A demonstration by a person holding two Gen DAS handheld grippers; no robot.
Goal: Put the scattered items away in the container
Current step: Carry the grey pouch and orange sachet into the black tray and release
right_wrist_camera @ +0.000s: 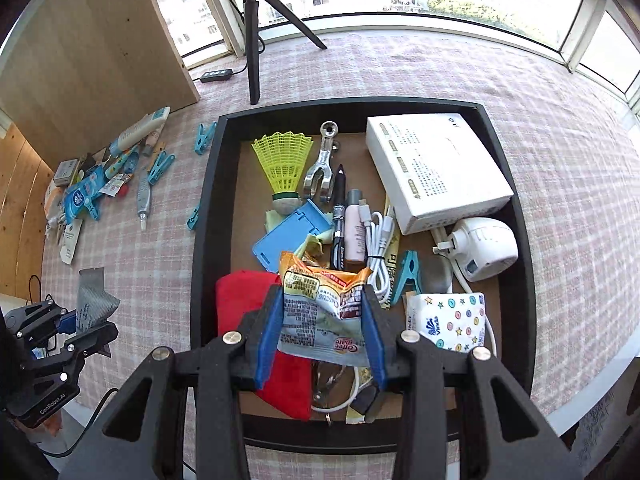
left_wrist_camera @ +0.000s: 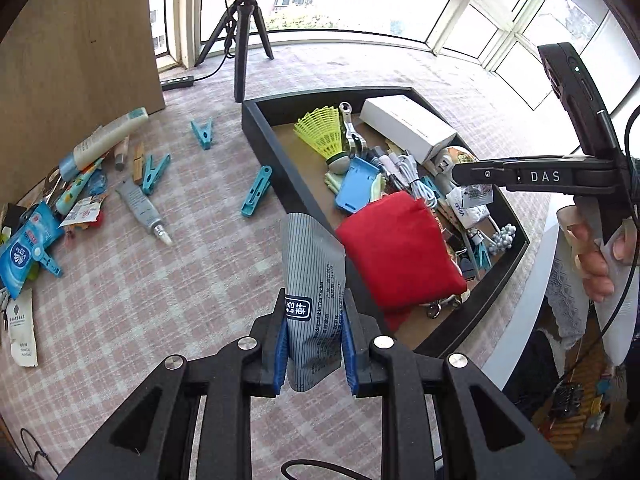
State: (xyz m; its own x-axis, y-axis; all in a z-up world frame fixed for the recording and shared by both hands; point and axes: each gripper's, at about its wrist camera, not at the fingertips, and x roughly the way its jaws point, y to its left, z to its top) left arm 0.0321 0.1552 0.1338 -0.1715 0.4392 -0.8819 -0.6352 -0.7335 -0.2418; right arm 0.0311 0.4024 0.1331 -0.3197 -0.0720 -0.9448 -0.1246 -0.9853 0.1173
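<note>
- The left gripper point(left_wrist_camera: 314, 344) has its blue-padded jaws closed on a grey striped sachet point(left_wrist_camera: 312, 280), flat and creased, held upright over the checked tablecloth point(left_wrist_camera: 160, 300) just outside the black tray point(left_wrist_camera: 264, 140).
- The right gripper point(right_wrist_camera: 320, 340) pinches a crinkled foil coffee sachet point(right_wrist_camera: 324, 312) above the tray's near end, over a red cloth pouch point(right_wrist_camera: 244, 296).
- Inside the tray lie one yellow plastic shuttlecock point(right_wrist_camera: 284, 160), a white box point(right_wrist_camera: 436, 172), a blue plastic stand point(right_wrist_camera: 292, 236), a coiled white cable point(right_wrist_camera: 378, 248), a black pen point(right_wrist_camera: 339, 216) and a tissue pack point(right_wrist_camera: 448, 320).
- Left of the tray, three blue clothes pegs point(left_wrist_camera: 256, 192) lie on the cloth nearest it, with a grey tube point(left_wrist_camera: 142, 210) and a heap of packets point(left_wrist_camera: 32, 244) beyond.
- A black tripod point(left_wrist_camera: 244, 40) stands behind the tray.
</note>
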